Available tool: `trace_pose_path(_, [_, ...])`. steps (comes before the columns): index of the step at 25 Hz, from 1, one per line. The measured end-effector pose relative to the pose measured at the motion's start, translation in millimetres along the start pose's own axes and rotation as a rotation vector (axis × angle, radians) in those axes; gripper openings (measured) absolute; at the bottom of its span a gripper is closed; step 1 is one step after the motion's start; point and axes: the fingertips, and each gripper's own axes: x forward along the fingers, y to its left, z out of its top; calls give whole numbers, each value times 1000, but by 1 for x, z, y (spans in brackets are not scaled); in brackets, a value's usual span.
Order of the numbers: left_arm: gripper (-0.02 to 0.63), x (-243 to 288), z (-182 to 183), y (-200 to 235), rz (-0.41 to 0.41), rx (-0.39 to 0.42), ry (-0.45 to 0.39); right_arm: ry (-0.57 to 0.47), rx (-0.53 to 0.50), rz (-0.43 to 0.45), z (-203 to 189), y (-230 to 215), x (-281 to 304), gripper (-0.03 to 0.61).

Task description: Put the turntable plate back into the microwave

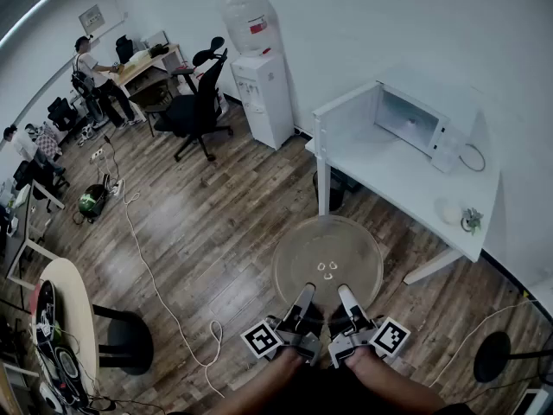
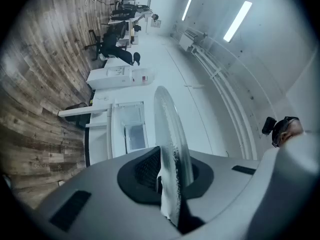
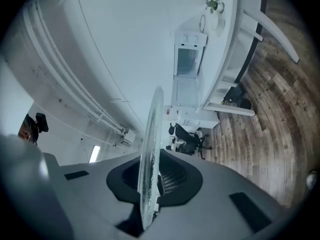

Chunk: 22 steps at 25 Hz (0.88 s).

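Round clear glass turntable plate (image 1: 327,262) in both tools

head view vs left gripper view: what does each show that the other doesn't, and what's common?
Head view only: the left gripper and right gripper clamped side by side on the near rim of the turntable plate, its full round outline above the wood floor; a white cable on that floor.
Left gripper view only: the plate edge-on, pinched between the left gripper's pads; ceiling lights.
Both: the plate, the open microwave on the white table, the water dispenser.
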Motion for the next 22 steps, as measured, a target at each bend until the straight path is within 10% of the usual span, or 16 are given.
trace_pose_path(22, [52,43,26,14,9,-60,170,-180,-3,7,18,-7,34,52])
